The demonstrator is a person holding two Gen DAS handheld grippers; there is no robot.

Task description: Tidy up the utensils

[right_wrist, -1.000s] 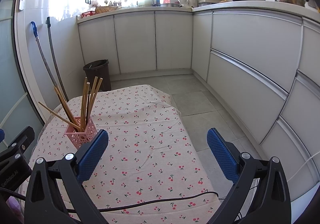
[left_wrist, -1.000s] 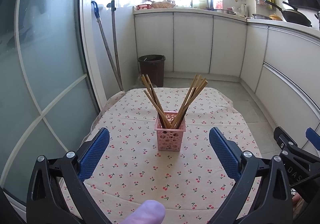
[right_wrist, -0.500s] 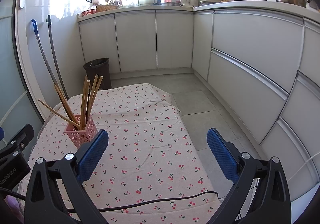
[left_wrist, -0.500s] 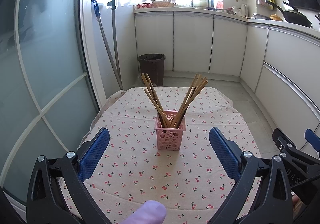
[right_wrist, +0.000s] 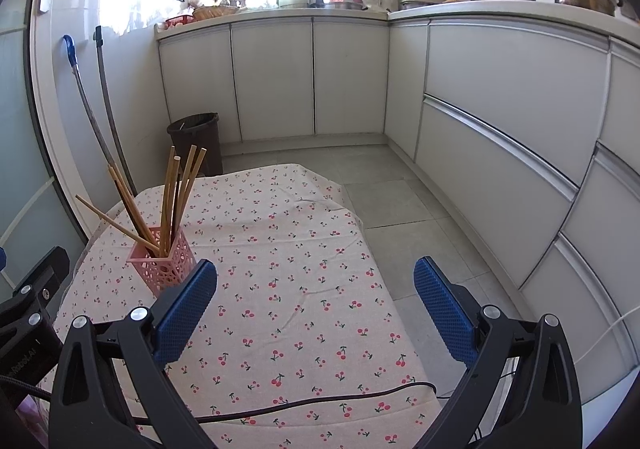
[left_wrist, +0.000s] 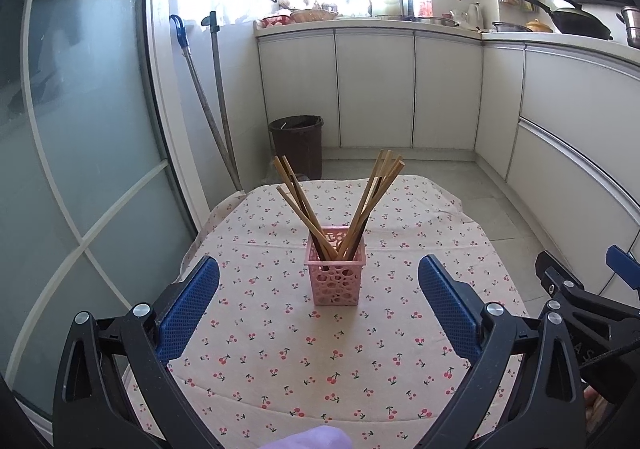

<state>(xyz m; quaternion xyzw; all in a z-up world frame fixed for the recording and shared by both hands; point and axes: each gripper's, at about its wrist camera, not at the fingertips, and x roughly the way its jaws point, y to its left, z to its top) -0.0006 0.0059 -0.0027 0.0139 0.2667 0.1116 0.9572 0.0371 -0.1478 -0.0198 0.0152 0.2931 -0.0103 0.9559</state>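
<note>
Holder (left_wrist: pixel 335 275): pink, pierced with round holes; chopsticks (left_wrist: pixel 340 203): tan wood. Tablecloth (left_wrist: pixel 280 349): cream, printed with red cherries. Finger pads (left_wrist: pixel 188 309): blue, dimpled, on black frames; bin (left_wrist: pixel 297 143): dark brown.

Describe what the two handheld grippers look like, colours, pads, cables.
Both the left gripper and right gripper have black triangular frames, silver screws and blue textured pads. A black cable lies across the cherry-print cloth by the right one.

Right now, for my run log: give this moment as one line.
left claw: open, empty | right claw: open, empty | chopsticks: in pink basket | tablecloth: nothing loose
</note>
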